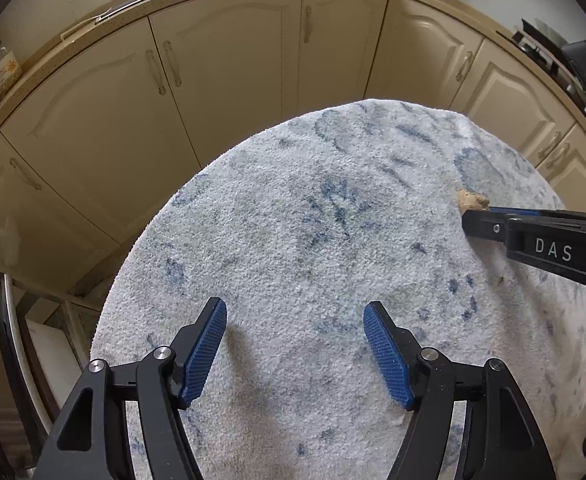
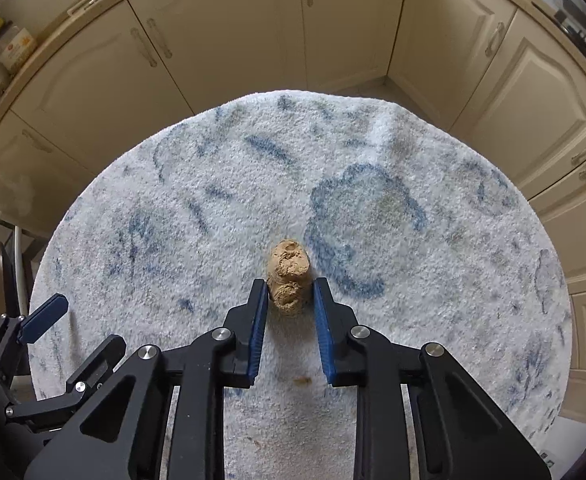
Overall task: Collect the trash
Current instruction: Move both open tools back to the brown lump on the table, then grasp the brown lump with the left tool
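**Right gripper clamped on a brown lump over the towel-covered bench**

Nearest to us in the right wrist view is the right gripper (image 2: 289, 292), its black arms filling the bottom of the frame and its blue pads (image 2: 257, 320) drawn in against a tan, crumpled lump of trash (image 2: 287, 276). We see the left pad touching the lump; on the right side a thin sliver of towel shows, so we cannot tell whether that pad presses fully. The jaws stand nearly closed, with the lump caught between their tips.

Beneath everything we see the round bench, covered by a white towel (image 1: 313, 208) with faded blue markings. Cream cabinet doors (image 1: 221, 60) curve around behind it, under a speckled counter edge.

The left gripper (image 1: 295, 354) hangs over the near part of the towel with its jaws released and wide apart, nothing between them. From that side we see the right gripper reaching in from the right edge, the lump poking out past its tip.

A small brown crumb (image 2: 302, 380) lies on the towel just under the right gripper, between its fingers.
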Action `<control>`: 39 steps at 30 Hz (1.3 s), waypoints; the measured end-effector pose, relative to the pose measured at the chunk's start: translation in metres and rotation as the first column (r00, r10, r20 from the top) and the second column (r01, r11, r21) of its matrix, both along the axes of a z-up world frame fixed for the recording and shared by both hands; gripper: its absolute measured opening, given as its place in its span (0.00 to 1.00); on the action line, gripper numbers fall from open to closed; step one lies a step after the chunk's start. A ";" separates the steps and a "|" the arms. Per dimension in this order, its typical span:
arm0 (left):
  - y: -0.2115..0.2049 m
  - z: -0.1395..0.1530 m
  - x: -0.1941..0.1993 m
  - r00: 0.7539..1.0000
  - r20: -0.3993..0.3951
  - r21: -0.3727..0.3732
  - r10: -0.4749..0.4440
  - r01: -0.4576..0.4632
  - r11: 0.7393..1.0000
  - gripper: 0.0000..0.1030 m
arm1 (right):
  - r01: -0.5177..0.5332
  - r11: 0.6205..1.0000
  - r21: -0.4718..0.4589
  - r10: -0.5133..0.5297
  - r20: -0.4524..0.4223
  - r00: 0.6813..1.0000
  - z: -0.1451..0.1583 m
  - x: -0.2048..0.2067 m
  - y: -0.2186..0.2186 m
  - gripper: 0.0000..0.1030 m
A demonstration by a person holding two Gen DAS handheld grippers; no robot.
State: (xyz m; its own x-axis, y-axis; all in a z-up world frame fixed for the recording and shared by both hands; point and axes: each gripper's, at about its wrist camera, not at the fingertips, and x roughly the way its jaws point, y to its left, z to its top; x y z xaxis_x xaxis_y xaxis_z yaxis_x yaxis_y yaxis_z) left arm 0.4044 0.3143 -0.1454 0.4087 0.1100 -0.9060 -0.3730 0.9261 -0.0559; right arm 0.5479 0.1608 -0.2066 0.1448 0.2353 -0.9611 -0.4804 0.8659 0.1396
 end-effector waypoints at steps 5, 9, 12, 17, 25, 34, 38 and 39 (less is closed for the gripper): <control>-0.011 0.018 -0.033 1.000 0.028 -0.009 -0.008 0.009 1.000 0.65 | -0.021 1.000 0.022 0.022 -0.039 0.999 0.004 -0.042 -0.022 0.22; -0.021 0.030 -0.064 0.999 0.041 -0.006 -0.010 0.010 1.000 0.65 | -0.035 0.999 0.017 0.036 -0.054 0.998 0.007 -0.076 -0.043 0.22; -0.027 0.035 -0.091 0.999 0.046 -0.027 -0.007 0.008 1.000 0.65 | -0.041 0.999 0.008 0.042 -0.057 0.998 0.009 -0.102 -0.057 0.22; -0.036 0.043 -0.144 0.999 0.041 -0.033 0.003 -0.002 0.999 0.65 | -0.056 0.998 0.027 0.058 -0.103 0.993 0.004 -0.155 -0.079 0.22; -0.067 0.039 -0.217 0.999 0.037 -0.071 -0.003 0.006 0.997 0.65 | -0.090 0.994 0.068 0.097 -0.113 0.989 0.008 -0.237 -0.103 0.22; -0.094 0.031 -0.265 0.999 0.044 -0.129 -0.008 0.014 0.992 0.65 | -0.078 0.995 0.054 0.081 -0.069 0.994 0.014 -0.274 -0.124 0.43; -0.105 0.033 -0.269 0.999 0.048 -0.138 -0.020 0.027 0.990 0.65 | -0.042 0.996 0.076 0.047 -0.070 0.996 0.019 -0.275 -0.140 0.63; -0.108 0.033 -0.268 0.998 0.050 -0.141 -0.022 0.029 0.990 0.65 | -0.027 0.997 0.078 0.034 -0.086 0.996 0.018 -0.274 -0.143 0.64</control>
State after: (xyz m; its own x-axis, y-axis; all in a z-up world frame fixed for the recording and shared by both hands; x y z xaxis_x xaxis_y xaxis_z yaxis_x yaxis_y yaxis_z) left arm 0.1366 0.2064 -0.1124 0.4535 -0.0292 -0.8908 -0.3428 0.9169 -0.2046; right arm 0.2742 0.0175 -0.1887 0.0530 0.3122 -0.9485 -0.4897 0.8359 0.2478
